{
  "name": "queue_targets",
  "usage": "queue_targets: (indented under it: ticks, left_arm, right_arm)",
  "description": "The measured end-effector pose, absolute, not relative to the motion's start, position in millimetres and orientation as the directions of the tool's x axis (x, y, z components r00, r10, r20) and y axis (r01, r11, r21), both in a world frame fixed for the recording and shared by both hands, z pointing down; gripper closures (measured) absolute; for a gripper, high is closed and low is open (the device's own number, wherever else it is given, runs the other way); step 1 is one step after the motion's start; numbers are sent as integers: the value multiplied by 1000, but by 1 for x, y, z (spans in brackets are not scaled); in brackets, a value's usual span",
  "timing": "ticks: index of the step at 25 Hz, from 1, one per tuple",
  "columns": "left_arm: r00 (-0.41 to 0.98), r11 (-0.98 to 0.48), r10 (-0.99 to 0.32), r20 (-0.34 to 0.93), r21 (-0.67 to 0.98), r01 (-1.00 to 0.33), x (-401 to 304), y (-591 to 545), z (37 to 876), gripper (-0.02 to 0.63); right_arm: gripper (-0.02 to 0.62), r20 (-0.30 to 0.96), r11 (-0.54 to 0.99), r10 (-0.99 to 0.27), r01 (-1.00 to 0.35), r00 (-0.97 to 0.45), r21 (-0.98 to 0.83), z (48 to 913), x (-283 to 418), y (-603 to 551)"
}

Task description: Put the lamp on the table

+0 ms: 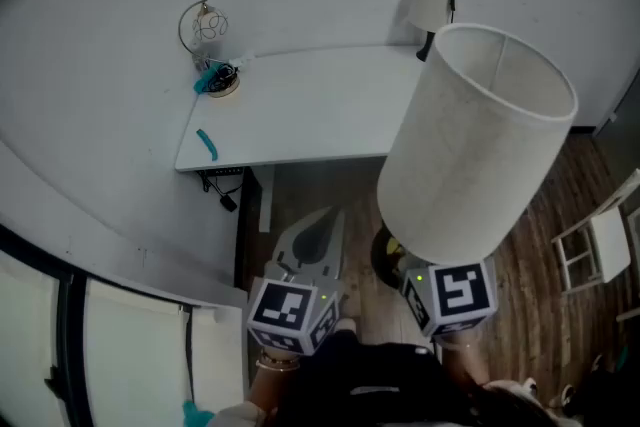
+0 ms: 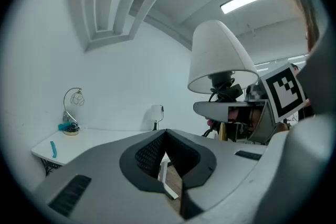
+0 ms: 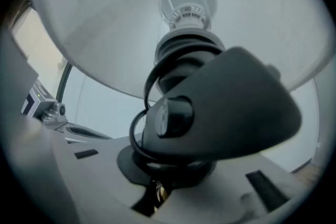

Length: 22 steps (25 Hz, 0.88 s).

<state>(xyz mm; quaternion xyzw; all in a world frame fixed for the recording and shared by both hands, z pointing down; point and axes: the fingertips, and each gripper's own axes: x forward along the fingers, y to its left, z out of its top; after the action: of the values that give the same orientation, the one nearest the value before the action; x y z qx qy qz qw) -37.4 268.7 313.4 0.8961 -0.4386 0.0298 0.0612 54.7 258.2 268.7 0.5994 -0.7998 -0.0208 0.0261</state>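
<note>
The lamp (image 1: 475, 140) has a big white drum shade and hangs tilted over the wooden floor, in front of the white table (image 1: 300, 115). My right gripper (image 1: 420, 275) sits under the shade, mostly hidden, and is shut on the lamp low on its stem. In the right gripper view the lamp's black body (image 3: 210, 107), looped cord and bulb fill the frame above the right gripper (image 3: 157, 186). My left gripper (image 1: 318, 233) points at the table's front edge, shut and empty. From the left gripper (image 2: 165, 134) the lamp (image 2: 218, 55) shows at the right.
On the table stand a wire-globe ornament (image 1: 205, 30) at the back left, a teal item (image 1: 207, 144) near the left edge and a small white lamp (image 1: 432, 3) at the back right corner. Cables (image 1: 225, 190) hang under the table. A white chair (image 1: 600, 245) stands at the right.
</note>
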Motion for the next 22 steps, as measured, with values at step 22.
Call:
queue_targets:
  ticks: [22]
  left_arm:
    - [685, -683, -721, 104, 58, -728, -43, 239, 322, 614]
  right_arm:
    - [568, 16, 214, -977, -973, -213, 82, 277, 33, 228]
